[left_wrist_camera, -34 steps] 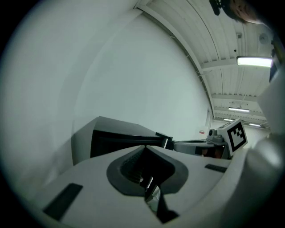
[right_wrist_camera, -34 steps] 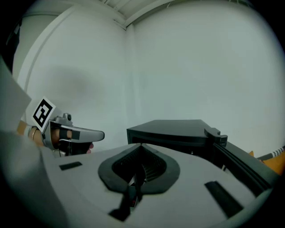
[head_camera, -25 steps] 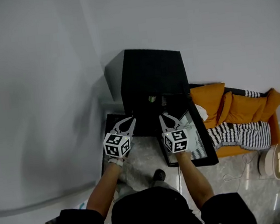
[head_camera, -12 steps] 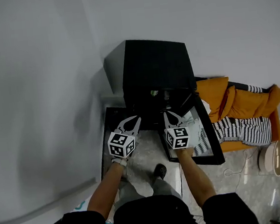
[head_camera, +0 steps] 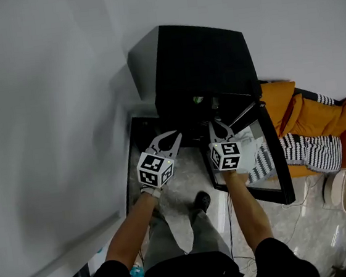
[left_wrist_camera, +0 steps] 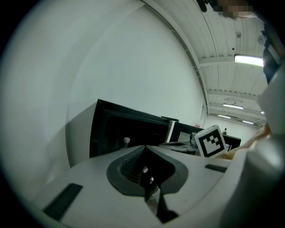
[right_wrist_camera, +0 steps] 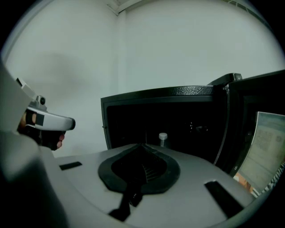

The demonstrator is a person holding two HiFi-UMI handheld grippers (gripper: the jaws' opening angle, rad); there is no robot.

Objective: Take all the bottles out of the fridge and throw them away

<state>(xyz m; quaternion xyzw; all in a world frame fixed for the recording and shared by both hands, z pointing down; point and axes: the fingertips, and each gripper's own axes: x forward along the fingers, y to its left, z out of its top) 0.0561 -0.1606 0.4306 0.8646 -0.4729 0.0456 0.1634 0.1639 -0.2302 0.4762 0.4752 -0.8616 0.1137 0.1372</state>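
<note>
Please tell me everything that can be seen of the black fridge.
The fridge is a small black box with a plain matte top. It stands close to the white wall. Its door is swung wide open and has a pale panel in a black frame. The inside is dark and unlit. One bottle with a white cap stands upright in it.

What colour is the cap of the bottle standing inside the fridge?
White or light grey; the cap shows best in the right gripper view.
</note>
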